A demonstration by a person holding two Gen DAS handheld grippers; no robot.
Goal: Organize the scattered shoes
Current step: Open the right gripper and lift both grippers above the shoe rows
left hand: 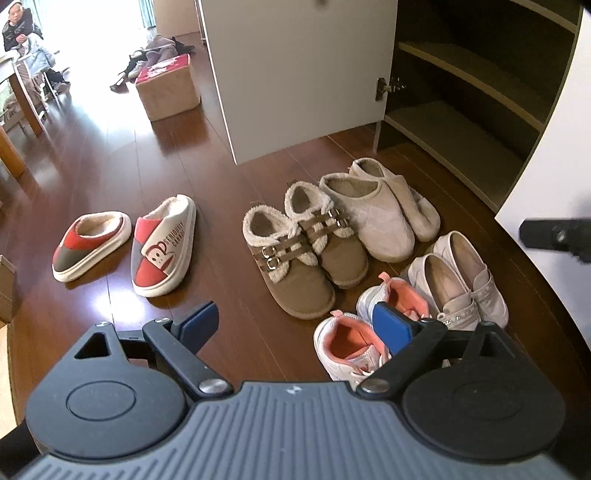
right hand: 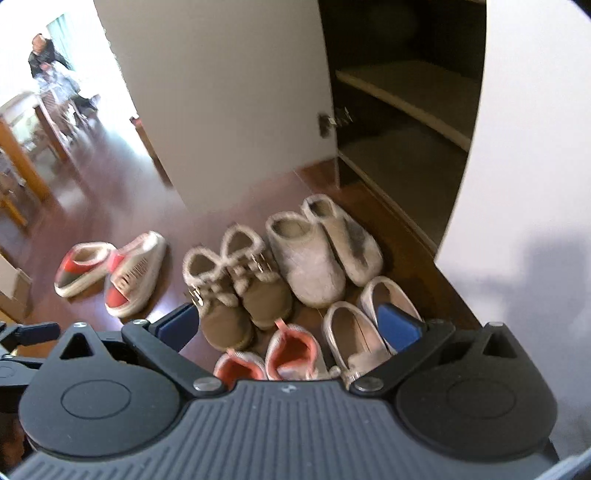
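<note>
A: What is the floor like?

B: Dark reddish-brown glossy wooden floor [left hand: 207, 155], with window glare toward the far left. 5 pairs of shoes sit on it in front of a tall cupboard with pale shelves [left hand: 476, 74], whose white cupboard door [left hand: 295, 74] stands swung open.

A: Where are the shoes?

B: The red, grey and cream plush slippers with a monkey print [left hand: 162, 247] lie apart on the left. The brown fleece-lined buckle shoes [left hand: 299, 251] stand just beside the beige quilted slippers [left hand: 384, 214], nearest the cupboard. In front of those are the cream slip-on loafers [left hand: 461, 280] and the white sneakers with coral lining [left hand: 351, 343].

A: And the grippers?

B: The left gripper [left hand: 299, 325] hovers with its jaws spread wide, nothing between them; the right gripper [right hand: 291, 325] too, gripping nothing.

A: Anything else in the room?

B: A brown cardboard box with a red top [left hand: 166, 88], a wooden table leg [left hand: 26, 107], and a seated person [left hand: 22, 29] far back.
</note>
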